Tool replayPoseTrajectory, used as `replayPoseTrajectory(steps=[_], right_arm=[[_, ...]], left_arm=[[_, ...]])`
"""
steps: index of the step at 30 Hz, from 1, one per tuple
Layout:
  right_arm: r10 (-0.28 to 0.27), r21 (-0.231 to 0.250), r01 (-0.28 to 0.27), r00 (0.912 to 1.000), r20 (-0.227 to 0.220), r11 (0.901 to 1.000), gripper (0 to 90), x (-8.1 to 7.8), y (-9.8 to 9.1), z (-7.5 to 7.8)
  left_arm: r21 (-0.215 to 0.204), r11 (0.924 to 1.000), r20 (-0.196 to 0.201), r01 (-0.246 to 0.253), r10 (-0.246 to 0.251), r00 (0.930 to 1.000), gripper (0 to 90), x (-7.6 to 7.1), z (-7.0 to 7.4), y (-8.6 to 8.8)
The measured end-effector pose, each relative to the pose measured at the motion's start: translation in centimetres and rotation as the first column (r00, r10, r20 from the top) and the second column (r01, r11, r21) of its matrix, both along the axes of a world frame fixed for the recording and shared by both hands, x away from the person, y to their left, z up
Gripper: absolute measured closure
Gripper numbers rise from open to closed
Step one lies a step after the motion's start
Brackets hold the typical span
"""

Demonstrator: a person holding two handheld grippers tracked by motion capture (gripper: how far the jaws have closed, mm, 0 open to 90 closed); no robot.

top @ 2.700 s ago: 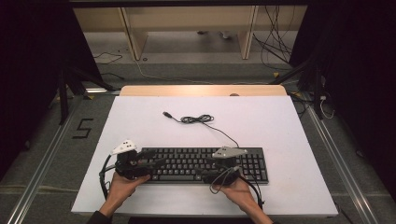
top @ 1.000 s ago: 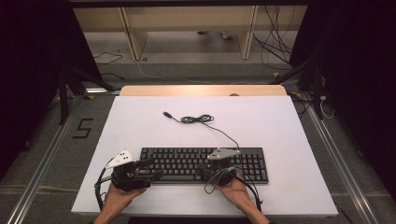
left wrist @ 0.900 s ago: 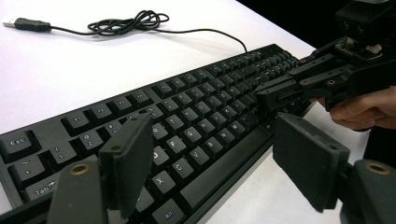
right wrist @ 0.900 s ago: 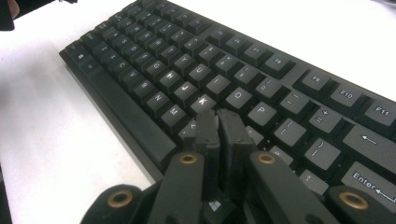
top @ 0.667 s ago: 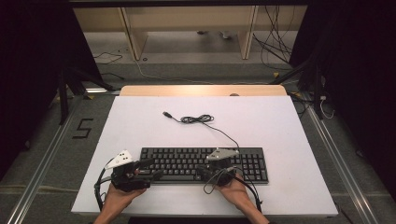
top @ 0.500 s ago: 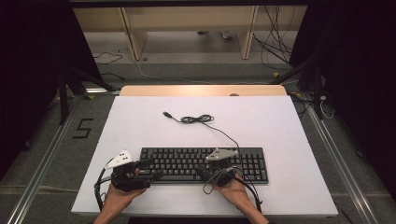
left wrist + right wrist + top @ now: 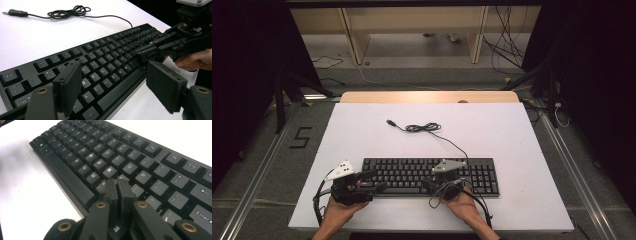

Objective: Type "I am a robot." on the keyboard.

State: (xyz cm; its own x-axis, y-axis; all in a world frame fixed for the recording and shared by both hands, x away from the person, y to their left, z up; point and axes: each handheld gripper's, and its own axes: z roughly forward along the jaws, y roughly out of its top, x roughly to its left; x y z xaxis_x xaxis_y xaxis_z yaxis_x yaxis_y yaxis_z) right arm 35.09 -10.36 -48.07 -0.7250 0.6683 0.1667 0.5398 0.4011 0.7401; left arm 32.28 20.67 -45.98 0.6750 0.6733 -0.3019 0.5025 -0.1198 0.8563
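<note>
Item one: keyboard [image 7: 431, 175], black, full-size, lying flat on the white table [image 7: 362, 130] near its front edge, long side running left to right. This serves as the landmark for every entry below.

Item two: my left gripper [image 7: 373, 181], at the keyboard's left end. Its jaws stand wide apart, nothing between the pads. In the left gripper view [image 7: 117, 87] one jaw hangs over the letter keys of the left block, the other out past the keyboard's front edge over bare table. Neither pad presses on a key, as far as I can tell. My left hand [image 7: 343, 206] holds the body in front of the keyboard's left corner.

Item three: my right gripper [image 7: 428, 182], over the keyboard's middle-right stretch, at the front rows. Its jaws are closed flat against each other, gripping nothing. In the right gripper view [image 7: 116, 185] the joined tips sit low over the bottom letter row, just right of the space bar's end; whether they touch a key I cannot tell. My right hand [image 7: 462, 204] is in front of the keyboard's front edge. The grey three-cornered plate on top lies over the keys.

Item four: cable [image 7: 447, 140], black, leaving the keyboard's back edge near its right half and running away from me across the table to a loose coil [image 7: 423, 128] behind the keyboard's centre.

Item five: USB plug [image 7: 390, 122], at the cable's free end, behind the keyboard and just left of the coil, lying on the table.
</note>
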Motion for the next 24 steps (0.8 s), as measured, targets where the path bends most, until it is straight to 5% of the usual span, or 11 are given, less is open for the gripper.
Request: replayPoseTrajectory(steps=[12, 24], right_arm=[[0.005, -0.032, -0.005, 0.9999, 0.013, 0.9995, 90.0, -0.1, 0.2, -0.2], [-0.018, 0.067, 0.016, 0.9995, 0.027, 0.9976, 75.3, -0.2, -1.2, 1.4]], left_arm=[[0.004, 1.0, 0.0, 0.001, -0.001, 1.0, 28.4, 0.0, 0.0, 0.0], [0.003, 1.0, 0.001, -0.001, 0.001, 1.0, 28.3, 0.0, 0.0, 0.1]])
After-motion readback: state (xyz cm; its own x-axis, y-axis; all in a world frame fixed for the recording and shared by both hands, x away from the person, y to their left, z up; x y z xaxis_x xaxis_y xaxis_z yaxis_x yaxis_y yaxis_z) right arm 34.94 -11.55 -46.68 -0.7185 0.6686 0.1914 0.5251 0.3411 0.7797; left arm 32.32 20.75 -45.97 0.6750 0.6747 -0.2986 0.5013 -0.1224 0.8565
